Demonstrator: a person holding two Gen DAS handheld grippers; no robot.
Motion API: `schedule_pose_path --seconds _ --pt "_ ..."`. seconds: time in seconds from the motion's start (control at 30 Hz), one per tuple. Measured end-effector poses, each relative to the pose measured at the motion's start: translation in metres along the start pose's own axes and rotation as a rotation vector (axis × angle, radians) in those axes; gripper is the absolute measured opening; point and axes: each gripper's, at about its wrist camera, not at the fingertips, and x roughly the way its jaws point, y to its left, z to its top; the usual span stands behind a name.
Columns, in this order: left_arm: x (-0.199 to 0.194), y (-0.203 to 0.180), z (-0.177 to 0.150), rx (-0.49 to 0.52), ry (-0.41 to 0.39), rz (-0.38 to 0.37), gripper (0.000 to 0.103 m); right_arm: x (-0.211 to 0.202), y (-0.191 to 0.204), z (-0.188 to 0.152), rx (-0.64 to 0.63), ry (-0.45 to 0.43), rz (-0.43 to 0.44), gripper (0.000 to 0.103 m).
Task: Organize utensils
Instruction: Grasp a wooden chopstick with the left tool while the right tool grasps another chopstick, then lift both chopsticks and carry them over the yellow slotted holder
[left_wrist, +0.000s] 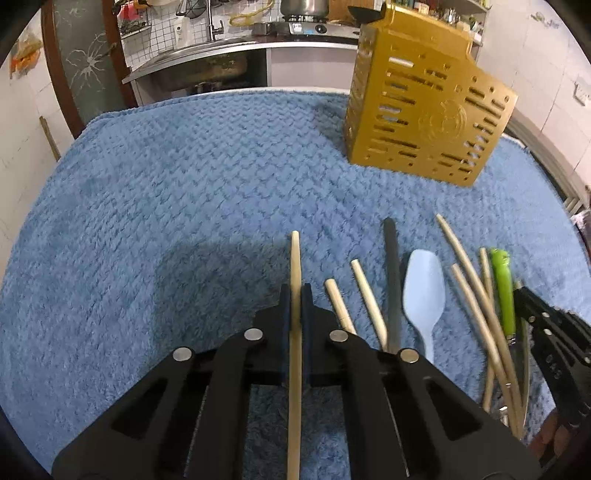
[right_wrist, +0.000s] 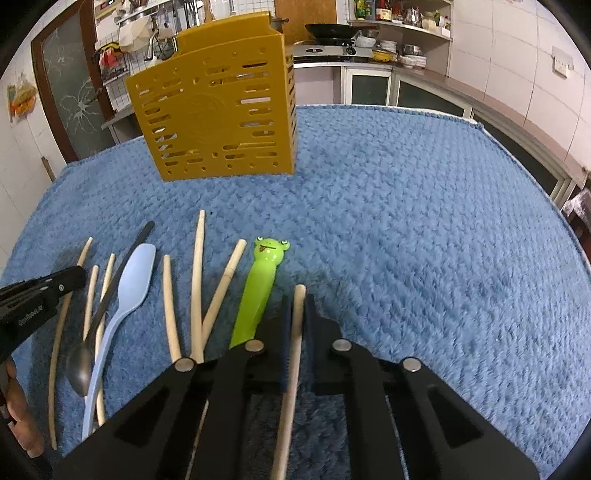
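My left gripper (left_wrist: 295, 295) is shut on a pale wooden chopstick (left_wrist: 295, 258) that runs between its fingers over the blue towel (left_wrist: 166, 184). My right gripper (right_wrist: 298, 306) is shut on another wooden chopstick (right_wrist: 291, 369). Beside it lie a green frog-headed knife (right_wrist: 260, 284), several loose chopsticks (right_wrist: 197, 280), a light blue plastic spoon (right_wrist: 129, 288) and a dark-handled metal spoon (right_wrist: 79, 365). The yellow slotted utensil holder (right_wrist: 218, 110) stands upright at the back of the towel. In the left wrist view the holder (left_wrist: 424, 114) is at the upper right.
The left gripper (right_wrist: 40, 291) shows at the left edge of the right wrist view, and the right gripper (left_wrist: 550, 332) at the right edge of the left one. A kitchen counter with a sink (left_wrist: 207, 66) and stove (right_wrist: 332, 50) lies behind the table.
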Motion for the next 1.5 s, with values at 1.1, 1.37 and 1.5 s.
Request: schedule_pose_path --seconds 1.1,1.37,1.5 --pt "-0.113 0.018 0.052 -0.059 -0.233 -0.260 0.004 -0.102 -0.029 0.078 0.072 -0.284 0.194 0.006" --pt "-0.115 0.021 0.069 -0.074 -0.263 -0.284 0.004 -0.105 -0.023 0.095 0.042 -0.323 0.187 0.006" --pt "-0.113 0.016 0.079 -0.062 -0.274 -0.285 0.004 -0.106 -0.026 0.104 0.041 -0.336 0.180 0.006"
